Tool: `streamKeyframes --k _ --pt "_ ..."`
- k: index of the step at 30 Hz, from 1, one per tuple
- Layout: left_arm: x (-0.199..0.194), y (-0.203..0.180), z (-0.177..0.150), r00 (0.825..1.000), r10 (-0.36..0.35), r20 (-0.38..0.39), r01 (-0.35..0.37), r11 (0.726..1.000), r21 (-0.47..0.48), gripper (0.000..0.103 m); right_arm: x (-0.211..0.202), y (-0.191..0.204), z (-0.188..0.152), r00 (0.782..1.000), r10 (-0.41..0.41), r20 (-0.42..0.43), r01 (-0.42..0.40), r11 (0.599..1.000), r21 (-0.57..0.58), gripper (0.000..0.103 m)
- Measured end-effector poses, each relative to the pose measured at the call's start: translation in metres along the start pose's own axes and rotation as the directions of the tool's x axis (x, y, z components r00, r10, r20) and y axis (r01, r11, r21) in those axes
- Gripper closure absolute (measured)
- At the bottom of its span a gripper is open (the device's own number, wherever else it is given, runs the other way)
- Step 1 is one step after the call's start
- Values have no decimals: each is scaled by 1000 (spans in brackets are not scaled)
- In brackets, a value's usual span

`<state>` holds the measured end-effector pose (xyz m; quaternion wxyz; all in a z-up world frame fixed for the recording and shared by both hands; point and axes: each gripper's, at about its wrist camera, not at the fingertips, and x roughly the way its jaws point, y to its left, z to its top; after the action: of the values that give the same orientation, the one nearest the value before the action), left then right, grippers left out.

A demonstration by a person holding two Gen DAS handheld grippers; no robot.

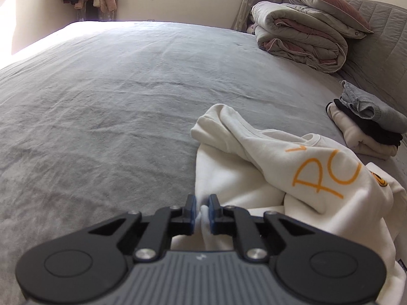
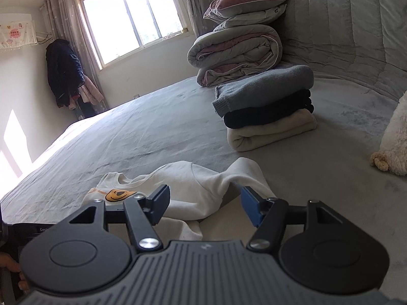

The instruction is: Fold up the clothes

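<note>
White sweatshirt (image 1: 267, 178) crumpled on the grey bed sheet (image 1: 114, 101), printed side up, orange lettering and a yellow smiley patch showing. In the left wrist view, long axis roughly from the near edge up toward the right, neckline toward the far right, one sleeve bunched and folded across the body toward the upper left. Left gripper (image 1: 202, 209) nearly closed, blue pads pinching a narrow fold of the white fabric between them; the rest of the garment spread ahead and to the right of the fingers.

In the right wrist view, sweatshirt (image 2: 183, 190) low and flat across the frame, collar and smiley at the left, a sleeve rising toward the right. Right gripper (image 2: 204, 207) spread wide, nothing between the pads; cloth just ahead of and below the gap, left finger (image 2: 160, 203) over the fabric, right finger (image 2: 250, 209) beside the sleeve end. Contact with the cloth not clear.

Beyond, a stack of folded clothes (image 2: 267, 111): grey on black on cream. Farther back, a rolled quilt (image 2: 236, 50) with pillows on top, against the padded headboard (image 2: 343, 25).
</note>
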<state>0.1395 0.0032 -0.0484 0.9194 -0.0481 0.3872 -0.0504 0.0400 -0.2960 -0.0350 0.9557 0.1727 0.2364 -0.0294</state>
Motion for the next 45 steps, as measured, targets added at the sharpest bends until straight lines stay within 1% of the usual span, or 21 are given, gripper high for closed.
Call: streamKeyframes --k 5,8,12,14,16,18,22,23,25,26,28,30,33,36,40,41,42,43,44,45 --pt "-9 13 4 998 57 33 -57 998 -11 93 -2 6 -2 1000 14 -10 -14 1000 -25 37" --pt "-16 24 5 993 100 57 -99 995 -20 93 -2 11 -4 1000 24 -17 -24 999 -40 37" --pt "-23 37 2 986 151 70 -148 988 -41 93 -2 17 -7 999 36 -27 -38 997 -61 37" --pt "-24 43 -3 985 161 68 -158 986 -44 93 -2 21 -9 998 42 -35 -45 996 -76 37" --pt "-23 50 -7 988 146 53 -143 988 -64 93 -2 25 -11 997 54 -48 -59 994 -90 37" --pt "-23 57 -14 993 113 42 -109 989 -96 92 -2 30 -14 996 69 -63 -75 992 -104 37" --pt "-26 74 -21 999 21 50 -12 985 -174 89 -4 39 -20 990 102 -99 -114 985 -129 37" --pt "-24 81 -22 999 -10 41 19 975 -220 84 -4 41 -22 988 111 -110 -125 983 -133 36" --pt "-20 96 -23 997 -73 29 78 948 -310 79 -5 47 -27 981 134 -140 -154 978 -143 36" --pt "-18 103 -23 994 -104 26 106 929 -354 76 -6 51 -30 977 147 -156 -170 974 -149 36" --pt "-14 115 -25 987 -162 24 156 883 -442 74 -7 59 -36 969 166 -185 -198 966 -169 35" --pt "-10 118 -27 984 -178 21 167 868 -468 72 -8 69 -43 961 182 -210 -224 955 -197 34" --pt "-7 113 -27 984 -176 17 164 875 -456 71 -8 85 -53 948 205 -244 -265 933 -243 32" --pt "-2 111 -26 981 -194 19 182 873 -453 71 -7 100 -65 936 219 -276 -296 914 -278 31" --pt "12 115 -26 974 -227 16 206 848 -488 72 -2 122 -77 915 239 -324 -341 889 -307 30" --pt "13 115 -25 974 -227 17 206 846 -491 75 -1 127 -80 910 246 -335 -353 881 -314 30" --pt "15 115 -25 974 -227 18 206 845 -494 80 1 132 -83 904 251 -346 -366 873 -322 30" --pt "16 116 -24 974 -227 19 207 843 -497 84 2 136 -86 899 255 -356 -376 865 -331 29" --pt "15 115 -23 975 -222 32 209 845 -492 89 3 141 -89 894 257 -367 -387 857 -341 28" --pt "14 114 -22 975 -217 45 211 847 -488 90 3 147 -93 888 259 -381 -399 846 -354 28"
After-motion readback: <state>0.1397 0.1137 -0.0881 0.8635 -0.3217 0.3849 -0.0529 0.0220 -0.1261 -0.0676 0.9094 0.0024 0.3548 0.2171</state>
